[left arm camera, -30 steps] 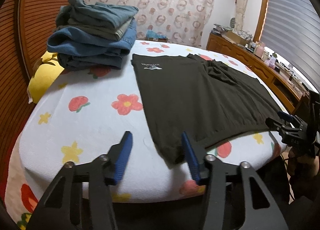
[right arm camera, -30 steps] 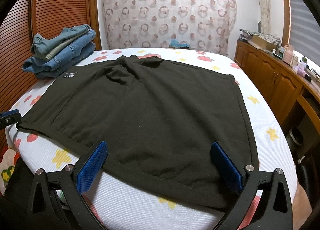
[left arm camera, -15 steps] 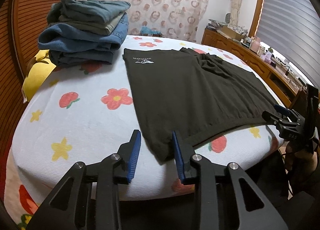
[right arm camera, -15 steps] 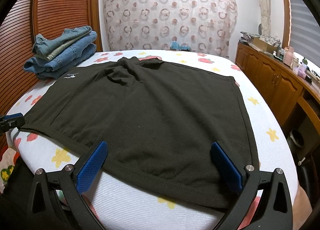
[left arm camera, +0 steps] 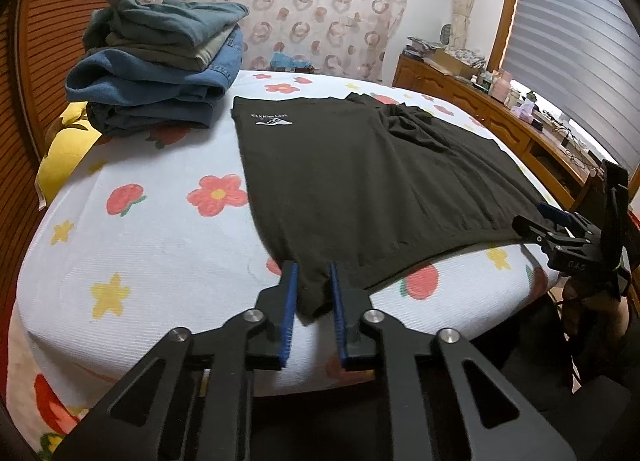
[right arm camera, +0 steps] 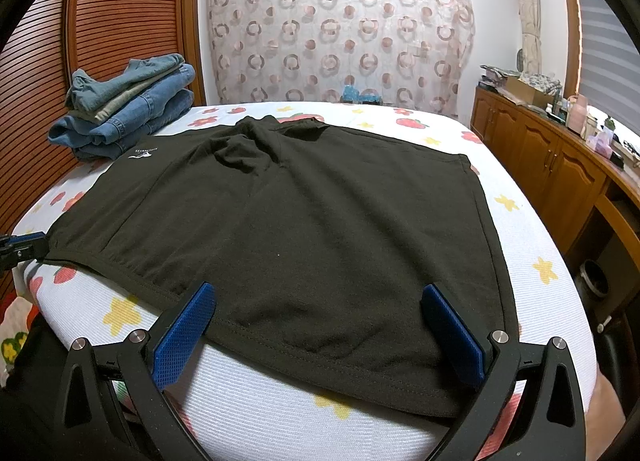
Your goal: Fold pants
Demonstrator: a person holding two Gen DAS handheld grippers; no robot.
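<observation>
The dark pants (right arm camera: 304, 229) lie spread flat on the flowered bed cover (left arm camera: 160, 245), with the waistband along the near edge of the bed and the legs pointing toward the curtain (right arm camera: 340, 29). The left gripper (left arm camera: 312, 281) has its blue pads on both sides of the left waistband corner, narrow but with a gap; I cannot tell if it already pinches the cloth. The right gripper (right arm camera: 320, 313) is wide open, its jaws standing over the waistband and not holding anything.

A risk, I think, is that the left jaws catch only the top layer, so the pants separate when lifted. Also, if only one corner rises, the cloth can drag and wrinkle, or slip off the edge of the bed. A stack of folded jeans (left arm camera: 160, 73) sits near, at the far left corner.
</observation>
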